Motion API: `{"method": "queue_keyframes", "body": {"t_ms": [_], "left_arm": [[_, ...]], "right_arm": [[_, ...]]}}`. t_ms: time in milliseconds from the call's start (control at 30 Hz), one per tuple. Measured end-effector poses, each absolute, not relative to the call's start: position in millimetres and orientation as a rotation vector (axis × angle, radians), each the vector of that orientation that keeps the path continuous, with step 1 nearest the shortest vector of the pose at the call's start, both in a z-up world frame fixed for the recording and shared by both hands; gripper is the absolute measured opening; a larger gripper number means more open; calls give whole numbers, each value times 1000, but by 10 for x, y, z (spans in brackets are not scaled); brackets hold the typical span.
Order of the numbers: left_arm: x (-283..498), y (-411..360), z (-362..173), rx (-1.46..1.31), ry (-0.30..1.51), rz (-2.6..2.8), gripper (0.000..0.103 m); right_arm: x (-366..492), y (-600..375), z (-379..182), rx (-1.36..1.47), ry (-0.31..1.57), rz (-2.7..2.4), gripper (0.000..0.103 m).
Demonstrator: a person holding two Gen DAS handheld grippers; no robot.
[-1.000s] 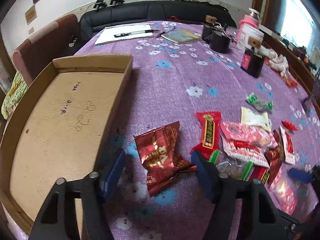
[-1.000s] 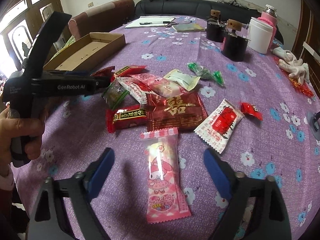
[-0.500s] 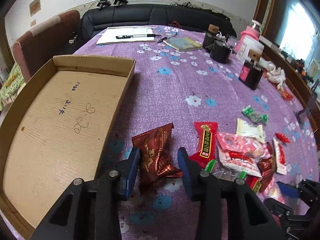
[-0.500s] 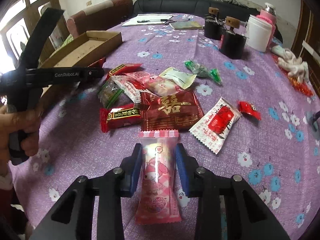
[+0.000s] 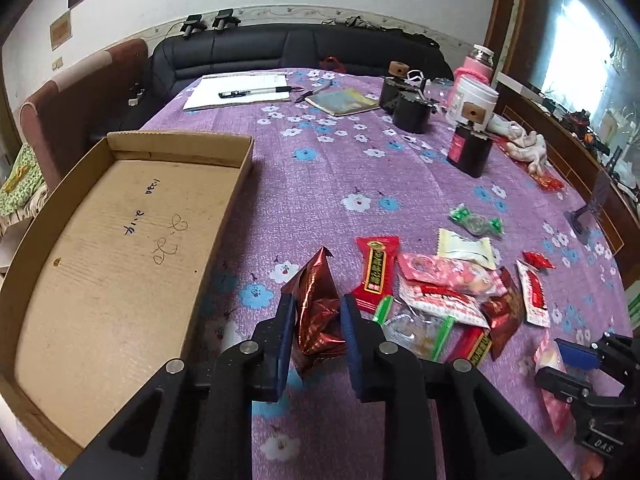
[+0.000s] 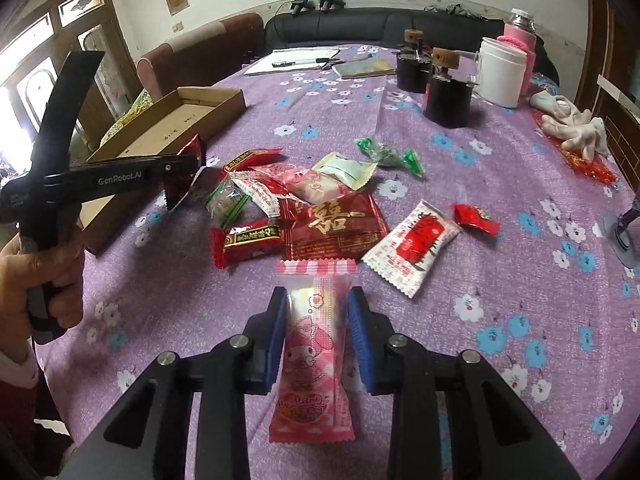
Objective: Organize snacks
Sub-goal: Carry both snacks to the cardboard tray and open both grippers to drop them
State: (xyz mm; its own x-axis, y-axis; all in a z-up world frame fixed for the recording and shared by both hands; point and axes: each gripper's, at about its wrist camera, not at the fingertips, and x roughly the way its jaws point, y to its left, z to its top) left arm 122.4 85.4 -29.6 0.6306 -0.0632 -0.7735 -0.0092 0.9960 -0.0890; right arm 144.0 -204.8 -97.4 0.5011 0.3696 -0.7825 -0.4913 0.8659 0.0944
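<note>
My left tool (image 5: 314, 316) has just been closing its jaws and now pinches a dark red foil snack packet (image 5: 316, 308), crumpled between the blue pads (image 5: 285, 332) and lifted a little off the purple flowered cloth of the worktop (image 5: 320, 184). Just to its left lies the open cardboard tray (image 5: 120, 240), shallow, with only some pen scribbles on its floor. My right tool (image 6: 317, 332) has likewise been closing and now grips a long pink snack packet (image 6: 314, 344) with a cartoon figure on it, held lengthwise between the pads, its striped top edge poking out past the fingertips. From the right view I can see my left hand (image 6: 48, 280) around the black handle of the left tool, with the red foil packet sticking out at its tip, above the cloth near the tray's corner. The rest of the snacks sit in a loose heap (image 6: 304, 200) in the middle of the worktop: a flat dark red packet with gold lettering (image 6: 334, 224), a red bar (image 6: 248, 240), a white packet with a red picture (image 6: 412, 248), a small red sweet (image 6: 476, 218) and a green twisted sweet (image 6: 388, 154) a little apart. Farther back stand two black jars (image 6: 446, 96) with cork stoppers, a white tub (image 6: 502, 72), and a notepad with a pen (image 6: 296, 60).
</note>
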Motion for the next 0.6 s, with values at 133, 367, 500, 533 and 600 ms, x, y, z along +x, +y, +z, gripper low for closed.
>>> {"method": "queue_keyframes", "body": {"t_ms": [133, 367, 500, 533, 600], "left_arm": [[1130, 868, -249, -96, 872, -48, 23], [958, 904, -62, -102, 825, -56, 23], [856, 1005, 60, -107, 797, -35, 23], [834, 1047, 87, -108, 790, -26, 23], [796, 1129, 125, -114, 781, -11, 23]], "right_arm": [[1392, -2107, -954, -135, 904, 526, 29], [1278, -2085, -826, -131, 870, 553, 29], [1257, -1998, -759, -128, 856, 581, 29], [1253, -1964, -739, -130, 851, 588, 29], [1243, -1890, -706, -137, 844, 603, 29]]}}
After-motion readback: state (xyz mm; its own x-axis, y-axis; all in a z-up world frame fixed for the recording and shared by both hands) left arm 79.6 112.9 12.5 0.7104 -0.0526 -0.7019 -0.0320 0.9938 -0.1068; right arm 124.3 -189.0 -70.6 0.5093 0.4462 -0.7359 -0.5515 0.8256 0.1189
